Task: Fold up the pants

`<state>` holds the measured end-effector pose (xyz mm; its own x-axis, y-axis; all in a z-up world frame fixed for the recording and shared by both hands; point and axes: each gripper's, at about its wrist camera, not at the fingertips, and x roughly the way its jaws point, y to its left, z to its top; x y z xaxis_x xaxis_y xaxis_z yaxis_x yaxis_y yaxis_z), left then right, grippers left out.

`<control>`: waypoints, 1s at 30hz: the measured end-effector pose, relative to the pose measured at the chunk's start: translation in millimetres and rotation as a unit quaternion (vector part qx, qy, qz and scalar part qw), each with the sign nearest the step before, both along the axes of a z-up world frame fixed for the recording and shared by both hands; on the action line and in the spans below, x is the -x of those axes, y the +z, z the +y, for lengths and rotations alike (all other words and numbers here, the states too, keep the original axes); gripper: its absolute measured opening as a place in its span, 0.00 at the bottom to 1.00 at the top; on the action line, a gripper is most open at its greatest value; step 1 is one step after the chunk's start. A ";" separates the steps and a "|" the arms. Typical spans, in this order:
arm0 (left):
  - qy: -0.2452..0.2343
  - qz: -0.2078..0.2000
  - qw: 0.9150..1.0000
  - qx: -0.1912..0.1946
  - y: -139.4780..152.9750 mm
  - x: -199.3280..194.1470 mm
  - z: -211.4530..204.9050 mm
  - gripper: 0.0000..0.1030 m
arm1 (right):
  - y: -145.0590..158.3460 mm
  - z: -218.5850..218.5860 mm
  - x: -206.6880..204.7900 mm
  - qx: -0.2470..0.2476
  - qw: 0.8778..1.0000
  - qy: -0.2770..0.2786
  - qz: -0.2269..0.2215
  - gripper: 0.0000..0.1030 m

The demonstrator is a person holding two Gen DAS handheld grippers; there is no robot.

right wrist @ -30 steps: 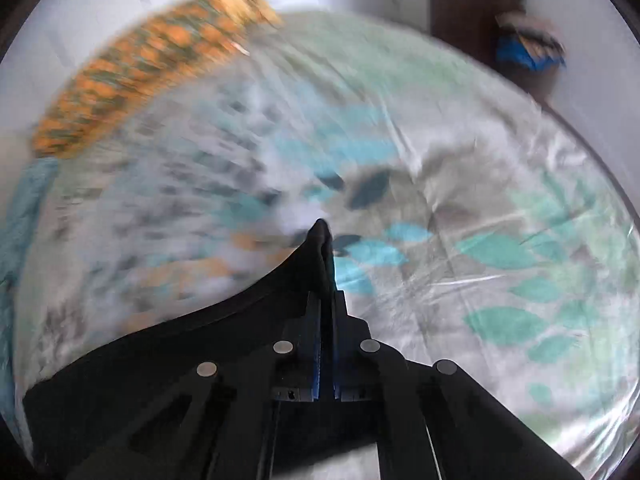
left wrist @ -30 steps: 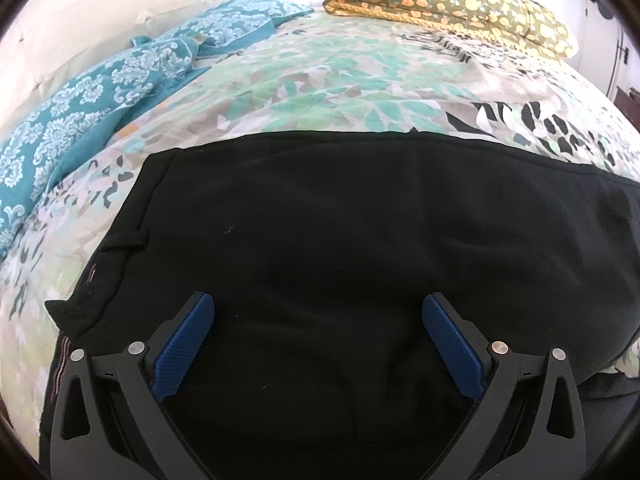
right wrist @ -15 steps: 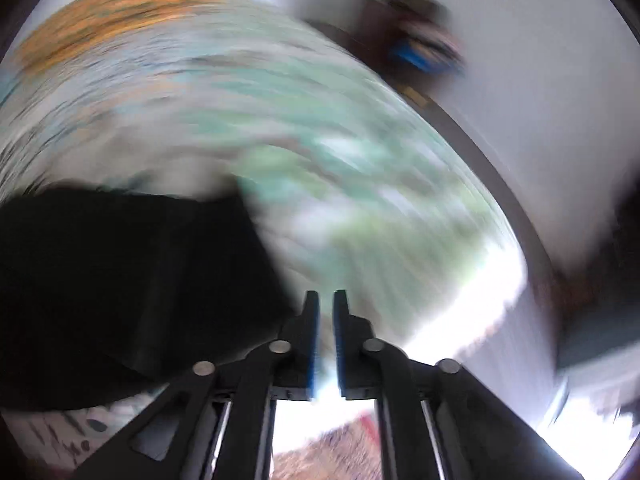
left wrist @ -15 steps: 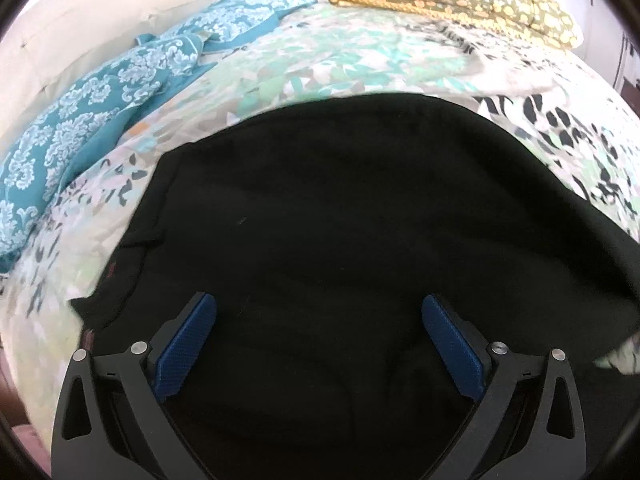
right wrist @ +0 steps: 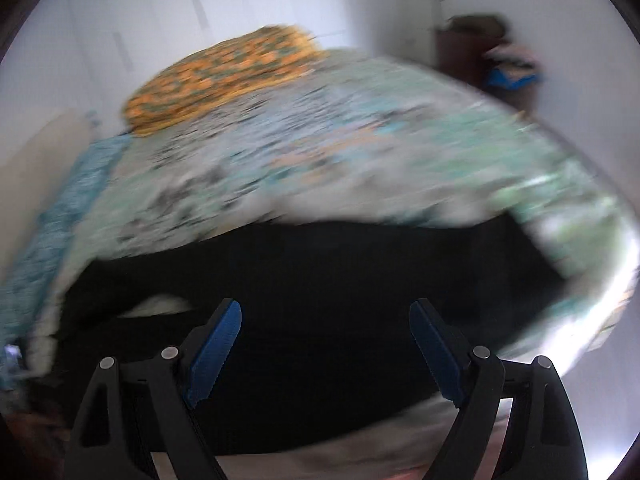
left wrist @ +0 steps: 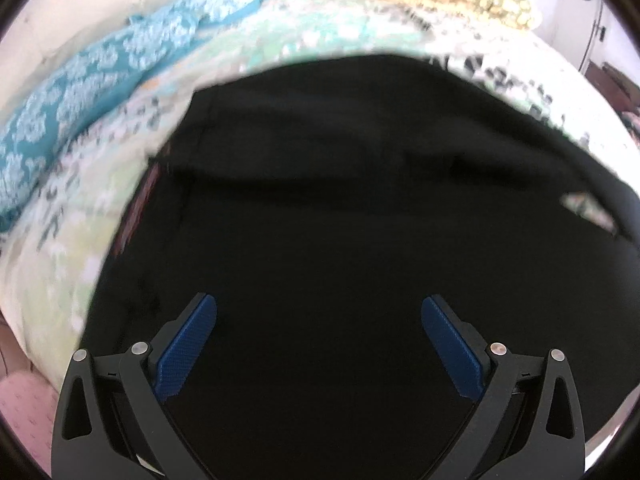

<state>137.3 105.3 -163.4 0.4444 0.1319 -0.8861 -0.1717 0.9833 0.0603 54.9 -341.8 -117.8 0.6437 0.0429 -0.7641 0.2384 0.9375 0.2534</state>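
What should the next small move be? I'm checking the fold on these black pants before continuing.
Probably bring the left gripper down to the pants to flatten them: both grippers are open, the right gripper too, and a ridge crosses the cloth on the bed.

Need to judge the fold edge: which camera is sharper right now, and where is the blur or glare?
Left wrist view: mild blur, black pants nearly featureless, fold edges hard to read. Right wrist view: heavy motion smear over the bedsheet, glare at the right edge; only the right gripper looks crisp.
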 end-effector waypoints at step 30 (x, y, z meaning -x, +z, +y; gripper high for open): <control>-0.018 -0.039 0.999 -0.033 -11.6 7.3 -0.5 1.00 | -85.7 85.0 -16.1 0.088 0.985 0.085 0.121 0.99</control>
<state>130.0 104.9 -175.0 0.5168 0.1720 -0.8386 -0.1433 0.9832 0.1133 71.0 -256.7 -203.5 0.4364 -0.0130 -0.8996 0.1068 0.9936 0.0375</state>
